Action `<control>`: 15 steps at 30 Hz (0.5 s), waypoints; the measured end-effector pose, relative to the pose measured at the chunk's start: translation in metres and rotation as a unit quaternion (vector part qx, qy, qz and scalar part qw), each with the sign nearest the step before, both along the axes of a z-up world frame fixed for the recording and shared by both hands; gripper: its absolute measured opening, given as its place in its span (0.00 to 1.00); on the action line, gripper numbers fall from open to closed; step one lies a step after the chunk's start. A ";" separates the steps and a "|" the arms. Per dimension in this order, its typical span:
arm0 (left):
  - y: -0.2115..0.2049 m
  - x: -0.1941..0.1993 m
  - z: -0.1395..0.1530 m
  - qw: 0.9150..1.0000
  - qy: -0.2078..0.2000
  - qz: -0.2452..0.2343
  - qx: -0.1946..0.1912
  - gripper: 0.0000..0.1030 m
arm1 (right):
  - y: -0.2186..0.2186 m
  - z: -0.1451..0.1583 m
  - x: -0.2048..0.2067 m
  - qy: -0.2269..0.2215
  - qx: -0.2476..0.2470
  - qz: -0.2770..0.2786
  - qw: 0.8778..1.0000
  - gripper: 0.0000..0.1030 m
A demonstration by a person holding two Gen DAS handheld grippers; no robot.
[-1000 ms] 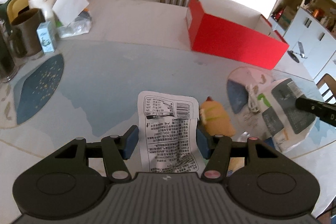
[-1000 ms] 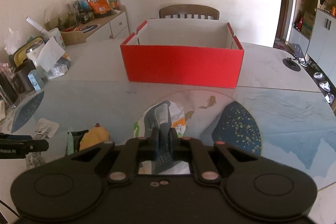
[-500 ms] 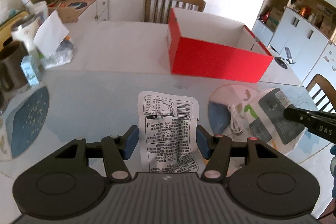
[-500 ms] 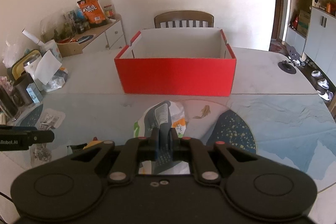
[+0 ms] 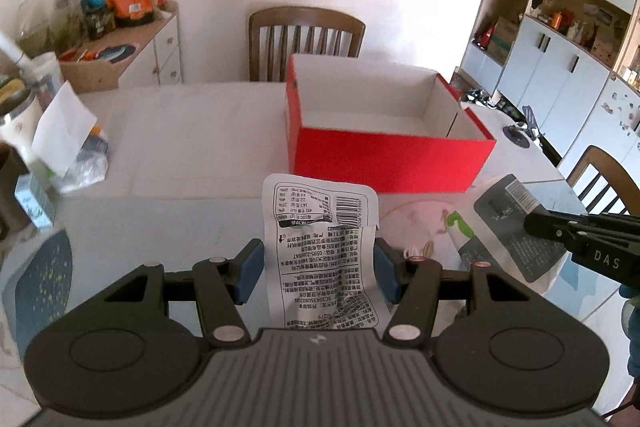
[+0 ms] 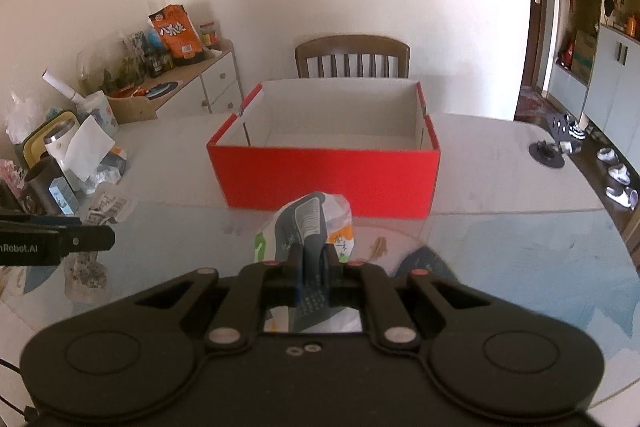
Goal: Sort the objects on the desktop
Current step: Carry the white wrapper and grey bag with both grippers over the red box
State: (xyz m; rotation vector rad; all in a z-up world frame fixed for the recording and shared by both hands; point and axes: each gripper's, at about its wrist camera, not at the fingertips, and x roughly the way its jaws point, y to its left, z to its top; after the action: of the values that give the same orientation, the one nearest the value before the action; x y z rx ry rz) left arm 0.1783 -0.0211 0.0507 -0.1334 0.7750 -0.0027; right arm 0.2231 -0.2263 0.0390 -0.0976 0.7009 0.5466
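1. The red box [image 6: 324, 167] sits open-topped in the middle of the table [image 5: 192, 131], and as far as I can see it has nothing in it. Both packets are on the near side of it, in the air, not yet over its rim.

2. The left gripper [image 5: 318, 269] has its blue pads pressed on the two side edges of a white printed packet [image 5: 320, 247], which stands up between them, its top corner level with the box's near wall. The packet is flat and limp, and it is held only by its edges. If it buckles it could slide out and land on the table short of the box.

3. The right gripper [image 6: 314, 269] has its jaws pinched tight together on a fold of the grey and white bag [image 6: 308, 223], just in front of the box's near wall. That is a thin pinch on slippery film. A quick swing could pull the fold free.

4. Both packets hang low beside the red wall. I'd guess that if either hand goes forward without lifting enough, the dangling end could catch the rim and push the light cardboard box back across the table.

5. In the left wrist view the right gripper's arm is close by, to the right of the white packet. If both head for the same opening, the two tools may knock together.

6. The clutter far left of the box, a white cup [image 6: 60, 143] and a small blue carton [image 6: 64, 195], looks safely out of reach.
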 end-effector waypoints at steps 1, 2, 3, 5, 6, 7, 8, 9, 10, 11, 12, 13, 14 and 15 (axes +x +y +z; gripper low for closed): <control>-0.002 0.003 0.002 1.000 -0.001 -0.002 0.000 0.56 | -0.001 0.002 0.003 -0.002 0.000 0.001 1.000 0.09; -0.004 0.006 0.004 1.000 -0.002 -0.002 0.001 0.56 | -0.002 0.004 0.006 -0.002 0.001 0.001 1.000 0.09; -0.006 0.010 0.006 1.000 -0.001 -0.003 0.001 0.56 | -0.003 0.006 0.010 -0.003 0.003 0.002 1.000 0.09; -0.011 0.017 0.009 1.000 -0.002 -0.005 0.002 0.56 | -0.004 0.010 0.017 -0.004 0.004 0.004 1.000 0.09; -0.012 0.020 0.009 1.000 -0.001 -0.008 0.002 0.56 | -0.005 0.011 0.020 -0.004 0.005 0.005 1.000 0.09; -0.015 0.024 0.010 1.000 0.001 -0.011 0.002 0.56 | -0.006 0.013 0.024 -0.004 0.005 0.006 1.000 0.09; -0.017 0.028 0.011 1.000 0.002 -0.014 0.003 0.56 | -0.007 0.015 0.028 -0.002 0.006 0.007 1.000 0.09; -0.020 0.032 0.013 1.000 0.003 -0.016 0.004 0.56 | -0.008 0.017 0.033 0.003 0.008 0.007 1.000 0.09; -0.022 0.036 0.013 1.000 0.005 -0.019 0.003 0.56 | -0.010 0.019 0.038 0.008 0.011 0.008 1.000 0.09; -0.025 0.040 0.014 1.000 0.006 -0.021 0.000 0.56 | -0.011 0.020 0.042 0.011 0.012 0.009 1.000 0.09; -0.027 0.042 0.015 1.000 0.007 -0.024 -0.002 0.56 | -0.011 0.022 0.046 0.012 0.010 0.010 1.000 0.09; -0.029 0.046 0.016 1.000 0.009 -0.025 -0.003 0.56 | -0.012 0.024 0.050 0.013 0.010 0.012 1.000 0.09; -0.030 0.049 0.016 1.000 0.010 -0.026 -0.005 0.56 | -0.012 0.026 0.054 0.014 0.010 0.013 1.000 0.09; -0.032 0.053 0.017 1.000 0.011 -0.028 -0.006 0.56 | -0.012 0.028 0.057 0.015 0.011 0.015 1.000 0.09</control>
State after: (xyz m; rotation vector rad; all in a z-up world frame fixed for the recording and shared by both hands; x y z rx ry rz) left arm 0.2310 -0.0531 0.0678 -0.1243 0.8002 -0.0586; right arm 0.2805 -0.2384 0.0666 -0.0797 0.7232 0.5845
